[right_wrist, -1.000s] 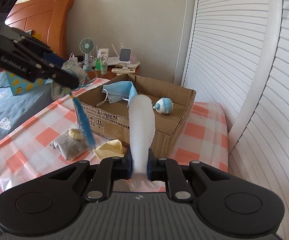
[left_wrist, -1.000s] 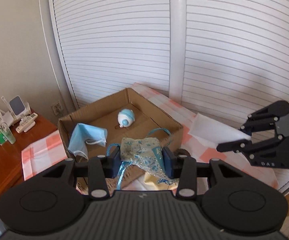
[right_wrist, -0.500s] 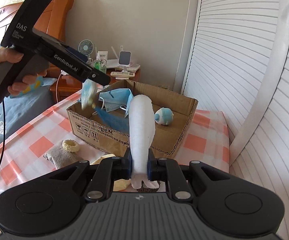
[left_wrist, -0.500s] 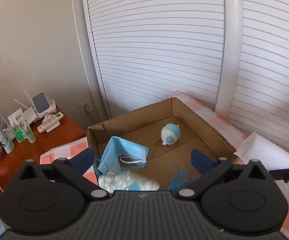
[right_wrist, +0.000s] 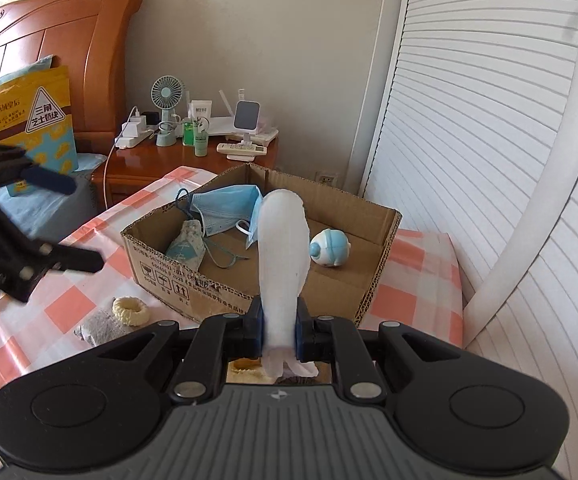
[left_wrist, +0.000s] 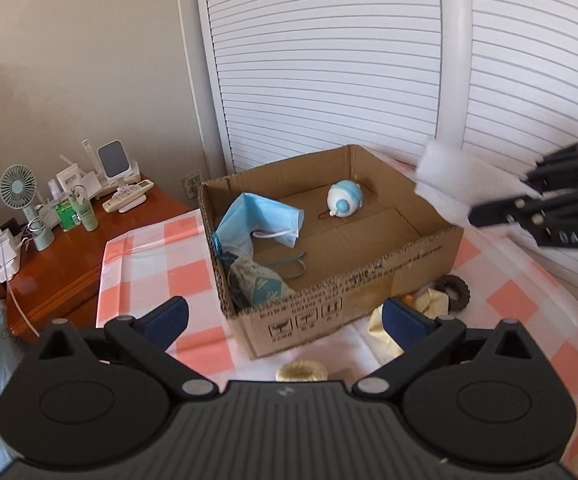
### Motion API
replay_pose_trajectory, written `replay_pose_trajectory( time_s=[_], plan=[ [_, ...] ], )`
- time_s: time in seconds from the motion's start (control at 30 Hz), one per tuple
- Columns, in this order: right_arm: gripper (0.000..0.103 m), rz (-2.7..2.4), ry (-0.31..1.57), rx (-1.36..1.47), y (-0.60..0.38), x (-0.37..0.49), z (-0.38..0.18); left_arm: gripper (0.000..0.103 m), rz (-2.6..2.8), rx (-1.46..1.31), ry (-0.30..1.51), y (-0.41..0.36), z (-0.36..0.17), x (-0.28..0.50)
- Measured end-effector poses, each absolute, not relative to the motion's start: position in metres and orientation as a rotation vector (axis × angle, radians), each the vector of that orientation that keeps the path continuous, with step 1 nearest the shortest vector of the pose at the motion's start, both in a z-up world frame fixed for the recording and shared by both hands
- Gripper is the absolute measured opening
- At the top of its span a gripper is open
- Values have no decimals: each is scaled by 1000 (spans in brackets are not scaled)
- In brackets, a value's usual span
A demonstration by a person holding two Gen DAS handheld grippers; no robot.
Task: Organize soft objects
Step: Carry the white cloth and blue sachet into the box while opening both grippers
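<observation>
Left wrist view: the left gripper [left_wrist: 285, 318] stands wide apart with nothing between its fingers [left_wrist: 167, 314]; they have just been opening. The box [left_wrist: 369, 292] sits on the checked desk [left_wrist: 149, 252] and already holds three soft things: a blue mask [left_wrist: 261, 220] leaning on the left wall, a patterned pouch [left_wrist: 259, 286] with its blue cord in the near left corner, and a round blue-and-white toy [left_wrist: 345, 198] toward the back. Outside the box, near its front right corner, lie a pale yellow cloth [left_wrist: 381, 322], a dark ring [left_wrist: 455, 290] and, just in front of the box, a cream ring [left_wrist: 303, 370]. The right gripper [left_wrist: 489, 210] comes in from the right, carrying a white cloth [left_wrist: 445, 182] above the box's right rim.

Right wrist view: the right gripper [right_wrist: 281, 330] is clamped on the white cloth, which stands up between the fingers [right_wrist: 253, 330] in front of the box. Mask, pouch and toy show inside. On the desk at the left lie the cream ring and a grey cloth [right_wrist: 101, 326] touching it. The left gripper hangs open over the desk's left side.

As a judgement, the task is about half done: three items are boxed, the white cloth is next to go in, and roughly four things remain on the desk.
</observation>
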State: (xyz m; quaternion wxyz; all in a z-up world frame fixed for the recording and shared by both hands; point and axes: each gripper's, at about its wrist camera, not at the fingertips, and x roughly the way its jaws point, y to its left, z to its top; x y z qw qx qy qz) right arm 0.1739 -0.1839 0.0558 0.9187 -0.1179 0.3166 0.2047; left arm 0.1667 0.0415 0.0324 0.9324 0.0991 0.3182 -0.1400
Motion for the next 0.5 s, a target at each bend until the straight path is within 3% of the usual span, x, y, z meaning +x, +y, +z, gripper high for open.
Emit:
replay_pose_trajectory(
  time_s=[0.23,0.33,0.4,0.43,0.47,0.5],
  plan=[
    [17,397,636,-261,-168,211,66,102,-210,225,639,37,17,111],
    [23,380,629,-274,-159,231,69,102,-172,207,655,37,8,103],
    [44,353,635,-263,-155,243,68,102,-162,206,664,36,3,97],
    [74,341,638,-258,-153,247,67,102,-164,211,666,36,-1,93],
    [95,331,635,-253,-153,250,66,102,-164,216,670,37,-2,91],
    [100,323,623,-246,-153,250,65,102,-162,221,674,36,-4,88]
  ],
)
